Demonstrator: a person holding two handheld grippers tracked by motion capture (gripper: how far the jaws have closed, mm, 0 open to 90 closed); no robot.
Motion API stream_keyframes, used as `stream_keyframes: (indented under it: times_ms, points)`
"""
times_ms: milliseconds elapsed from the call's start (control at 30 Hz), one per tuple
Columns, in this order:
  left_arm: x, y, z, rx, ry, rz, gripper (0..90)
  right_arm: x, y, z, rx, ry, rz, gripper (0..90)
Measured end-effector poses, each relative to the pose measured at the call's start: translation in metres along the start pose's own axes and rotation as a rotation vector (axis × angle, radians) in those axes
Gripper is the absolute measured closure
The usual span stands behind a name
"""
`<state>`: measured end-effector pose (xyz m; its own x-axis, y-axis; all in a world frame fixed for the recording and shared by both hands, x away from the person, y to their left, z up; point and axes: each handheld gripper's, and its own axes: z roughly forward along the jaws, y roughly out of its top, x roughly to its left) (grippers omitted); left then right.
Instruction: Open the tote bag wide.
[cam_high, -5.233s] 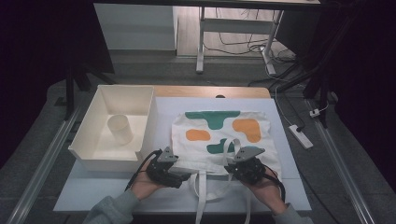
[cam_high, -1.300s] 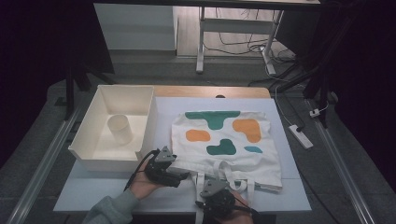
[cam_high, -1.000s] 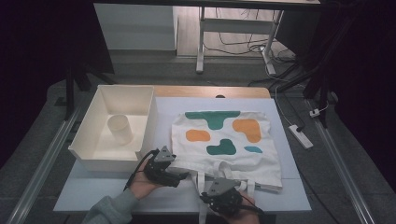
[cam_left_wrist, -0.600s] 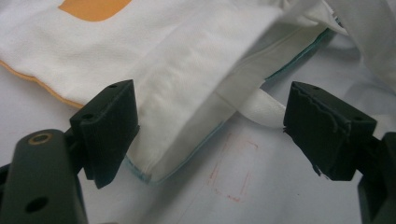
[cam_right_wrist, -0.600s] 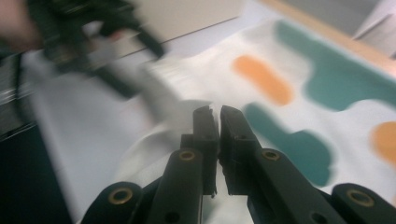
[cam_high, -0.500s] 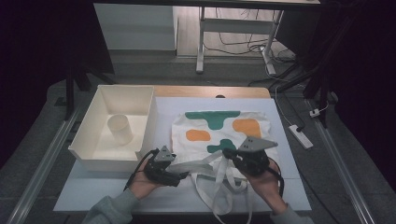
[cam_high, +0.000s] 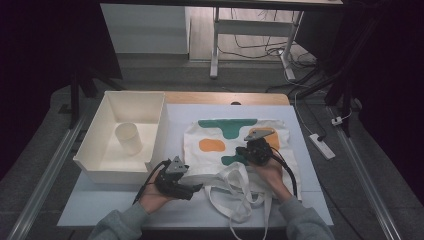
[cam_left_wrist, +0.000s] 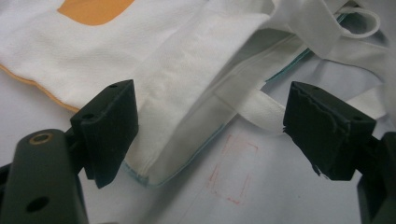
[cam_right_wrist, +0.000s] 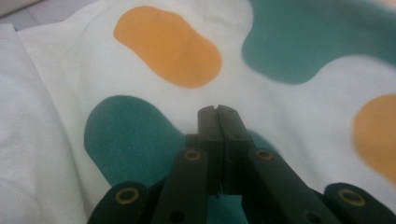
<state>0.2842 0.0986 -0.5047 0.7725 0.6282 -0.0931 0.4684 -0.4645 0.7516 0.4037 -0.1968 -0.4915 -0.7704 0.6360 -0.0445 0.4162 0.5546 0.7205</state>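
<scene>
White canvas tote bag (cam_high: 235, 150) lies mid-table, its near edge folded toward twelve o'clock. Right gripper (cam_high: 256, 150), moved up from six o'clock, has just pinched shut over its print; whether cloth is caught is unclear. Left gripper (cam_high: 189, 189) gapes at the seven-o'clock corner.

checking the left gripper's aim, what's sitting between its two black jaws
In the left gripper view, the left gripper stands open with the white cloth tote bag's hemmed corner and a white handle strap between its jaws, untouched by either.

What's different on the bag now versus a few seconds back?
The right tongs have swept from the bag's near edge up over the tote bag, jaws pressed together, dragging the handles and folding the near part upward. The left tongs stayed open at the near-left corner. The white bin and cup are unmoved.
</scene>
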Motion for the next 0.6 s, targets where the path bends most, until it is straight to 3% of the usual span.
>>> stream_keyframes:
  times_ms: [133, 200, 233, 267, 300, 333, 400, 433, 467, 500, 567, 600]
  points:
    - [0.0, 0.0, -0.001, -0.002, 0.001, 0.0, 18.2, -0.001, -0.004, -0.004, -0.014, 0.009, 0.009, 86.6]
    - [0.001, 0.0, -0.002, -0.005, 0.001, -0.002, 18.2, 0.002, -0.001, -0.017, -0.06, 0.019, 0.021, 82.0]
    - [0.0, 0.0, -0.002, -0.007, 0.002, -0.003, 18.2, 0.008, 0.001, -0.034, -0.099, 0.025, 0.011, 77.9]
    - [0.0, 0.0, -0.002, -0.007, 0.003, -0.002, 18.2, 0.008, 0.001, -0.034, -0.099, 0.025, 0.011, 77.9]
    - [0.001, 0.0, -0.002, -0.006, 0.003, -0.001, 18.2, 0.019, 0.001, -0.05, -0.133, 0.052, -0.004, 72.2]
    - [0.001, 0.0, -0.002, -0.005, 0.003, -0.001, 18.2, 0.019, 0.001, -0.05, -0.133, 0.052, -0.004, 72.2]
    - [0.001, 0.0, -0.001, -0.005, 0.002, -0.001, 18.2, 0.033, -0.003, -0.064, -0.14, 0.091, -0.024, 68.4]
    - [0.001, 0.0, -0.001, -0.004, 0.002, 0.0, 18.2, 0.051, -0.009, -0.074, -0.134, 0.142, -0.053, 64.8]
    - [0.001, 0.0, -0.001, -0.005, 0.002, -0.001, 18.2, 0.051, -0.009, -0.074, -0.134, 0.142, -0.053, 64.8]
    - [0.001, 0.0, -0.002, -0.006, 0.002, -0.002, 18.2, 0.074, -0.017, -0.08, -0.113, 0.207, -0.078, 62.0]
    - [0.001, 0.0, -0.002, -0.006, 0.003, -0.001, 18.2, 0.097, -0.028, -0.082, -0.081, 0.267, -0.102, 59.6]
    - [0.001, 0.0, -0.002, -0.006, 0.003, -0.001, 18.2, 0.097, -0.028, -0.082, -0.081, 0.267, -0.102, 59.6]
